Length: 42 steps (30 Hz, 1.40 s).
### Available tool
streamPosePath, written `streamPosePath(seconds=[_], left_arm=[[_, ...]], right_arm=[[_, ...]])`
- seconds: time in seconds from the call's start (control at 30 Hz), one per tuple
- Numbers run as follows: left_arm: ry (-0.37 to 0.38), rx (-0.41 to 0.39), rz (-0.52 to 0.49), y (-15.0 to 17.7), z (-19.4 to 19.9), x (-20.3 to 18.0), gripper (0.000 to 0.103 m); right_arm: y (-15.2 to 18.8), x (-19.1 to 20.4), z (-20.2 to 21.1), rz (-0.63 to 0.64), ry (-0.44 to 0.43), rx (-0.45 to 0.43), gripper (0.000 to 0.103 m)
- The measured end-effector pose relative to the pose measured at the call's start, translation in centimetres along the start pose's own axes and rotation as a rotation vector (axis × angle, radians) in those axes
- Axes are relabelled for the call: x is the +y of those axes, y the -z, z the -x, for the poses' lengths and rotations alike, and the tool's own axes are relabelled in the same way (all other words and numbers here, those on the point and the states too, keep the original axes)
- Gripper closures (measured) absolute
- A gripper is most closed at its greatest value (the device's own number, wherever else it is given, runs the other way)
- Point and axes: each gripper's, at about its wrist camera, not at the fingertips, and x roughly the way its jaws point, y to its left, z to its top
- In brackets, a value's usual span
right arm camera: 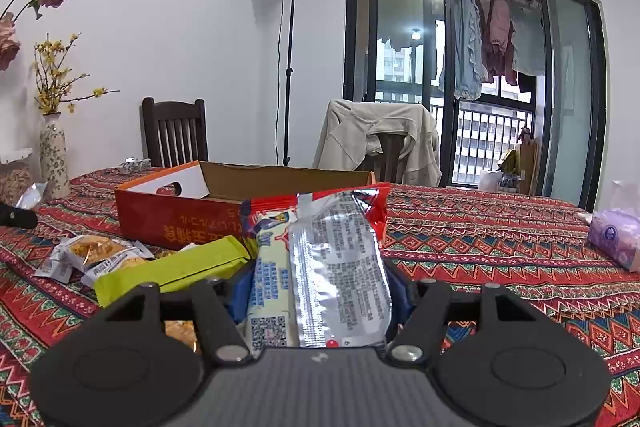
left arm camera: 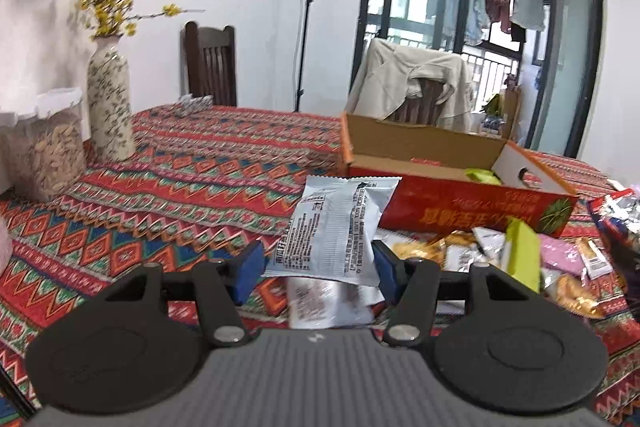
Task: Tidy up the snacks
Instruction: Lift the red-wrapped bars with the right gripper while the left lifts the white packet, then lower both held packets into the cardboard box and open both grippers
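My left gripper (left arm camera: 318, 269) is shut on a white and grey snack packet (left arm camera: 336, 227), held above the patterned tablecloth, left of an open red cardboard box (left arm camera: 460, 203). A green packet (left arm camera: 482, 175) lies inside that box. My right gripper (right arm camera: 316, 301) is shut on a red and silver snack packet (right arm camera: 332, 259), held upright just in front of the same red box (right arm camera: 176, 215). A pile of loose snack packets (left arm camera: 520, 251) lies in front of the box. A green bar packet (right arm camera: 172, 269) and small orange packets (right arm camera: 92, 253) lie left of my right gripper.
A floral vase (left arm camera: 109, 103) and a jar of nuts (left arm camera: 52, 147) stand at the table's left edge by the wall. Two chairs, one draped with a beige jacket (right arm camera: 376, 143), stand behind the table. A purple tissue pack (right arm camera: 614, 237) lies at the right.
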Motion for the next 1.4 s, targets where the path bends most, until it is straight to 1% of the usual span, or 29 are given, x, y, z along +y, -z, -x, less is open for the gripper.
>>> streamPosePath(seconds=[0.17,0.27,0.43,0.6,0.83,1.03,1.2,1.3,1.4], left_arm=[[0.030,-0.030,-0.019,-1.2,-0.2,-1.8,0.044],[0.044,-0.047,-0.024,-2.1,-0.6,-2.7,0.044],[0.055,-0.078,-0.044,-3.8,-1.3,-4.2,0.044],[0.060,-0.091,-0.059,-5.4,-2.4,-5.5,0.044],[0.061,-0.111,-0.087,-7.7,-4.8,-7.7,0.044],[0.055,-0.111,-0.064,-8.9,-7.7,-9.0,0.044],[0.037,-0.128,-0.044,-10.2,-9.9,-9.6,0.044],[0.030,-0.126,-0.026,-11.0,-11.4,-9.6,0.044],[0.006,-0.121,-0.015,-11.0,-12.9,-9.5,0.044]], right_arm=[[-0.2,0.1,0.1,-0.010,-0.016,0.000,0.039],[-0.6,0.4,0.0,0.008,-0.012,-0.010,0.039],[-2.6,0.7,-0.3,0.035,-0.008,-0.053,0.039],[-5.1,0.9,-1.7,0.076,-0.005,-0.091,0.039],[-8.9,1.3,-5.1,0.090,0.001,-0.114,0.039],[-11.6,1.8,-9.0,0.059,0.000,-0.124,0.039],[-12.7,2.0,-12.5,0.011,-0.002,-0.115,0.039],[-12.7,1.9,-14.2,-0.007,-0.004,-0.110,0.039],[-12.3,1.4,-15.8,-0.037,-0.003,-0.097,0.039]])
